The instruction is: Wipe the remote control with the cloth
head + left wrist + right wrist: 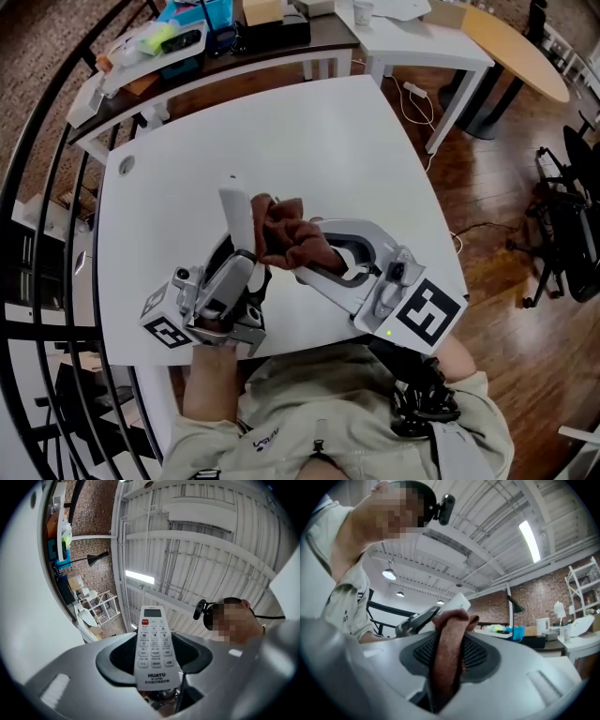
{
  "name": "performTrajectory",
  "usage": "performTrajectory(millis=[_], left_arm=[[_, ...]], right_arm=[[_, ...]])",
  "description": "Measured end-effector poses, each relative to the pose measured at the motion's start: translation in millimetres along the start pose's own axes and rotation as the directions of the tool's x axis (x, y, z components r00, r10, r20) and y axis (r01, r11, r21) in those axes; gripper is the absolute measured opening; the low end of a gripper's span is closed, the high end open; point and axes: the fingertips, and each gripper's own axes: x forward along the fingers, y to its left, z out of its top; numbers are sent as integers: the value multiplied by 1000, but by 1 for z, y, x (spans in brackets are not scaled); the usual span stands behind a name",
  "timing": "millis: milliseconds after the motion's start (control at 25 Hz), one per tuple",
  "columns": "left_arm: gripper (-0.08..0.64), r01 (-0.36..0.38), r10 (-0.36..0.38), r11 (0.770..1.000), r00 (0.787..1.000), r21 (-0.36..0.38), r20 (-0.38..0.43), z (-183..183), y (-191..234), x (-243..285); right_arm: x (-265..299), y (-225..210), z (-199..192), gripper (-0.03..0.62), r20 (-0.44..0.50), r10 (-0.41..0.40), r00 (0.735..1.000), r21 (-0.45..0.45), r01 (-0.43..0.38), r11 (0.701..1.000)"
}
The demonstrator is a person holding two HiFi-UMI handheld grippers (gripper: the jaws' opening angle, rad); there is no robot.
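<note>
Remote control (238,220): a white handset with 1 small display above rows of buttons, held clear above the white table (309,141) near its near edge, its lower end clamped between the 2 jaws of the left gripper (246,267) and its upper end slanting up and away toward the far side. In the left gripper view the button face is turned toward that gripper's camera. Cloth (292,240): brown, bunched into folds, lying against the right side of the remote control and touching it along its upper part. The 2 jaws of the right gripper (330,255) are closed on the cloth, which stands as a narrow band between the ribbed pads in the right gripper view, with a top corner of the remote control showing just behind it. Each gripper carries 1 marker cube at its near end. The person's sleeves and upper body fill the near edge of the head view. Beyond the table's far edge stands a dark desk (281,42) crowded with small items; a wooden floor (497,197) lies to the right and a black railing (37,187) curves along the left.
</note>
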Motion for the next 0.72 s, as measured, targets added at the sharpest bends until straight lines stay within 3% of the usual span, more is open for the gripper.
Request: performTrajectory(millis=[200,320,720], left_arm=[[241,85,-87,995,995,-51,-43,-16,-14,6],[242,121,-125,990,991,-76,-52,-22,-20,7],[241,102,-102,994,995,-48,5,-6,-17,8]], right_arm=[[-2,-38,38,118,95,-124,988,-43,128,991],[1,-49,50,118,122,-159,980,-58,167,984],[18,-19,25,118,35,-78,996,-107,82,991]])
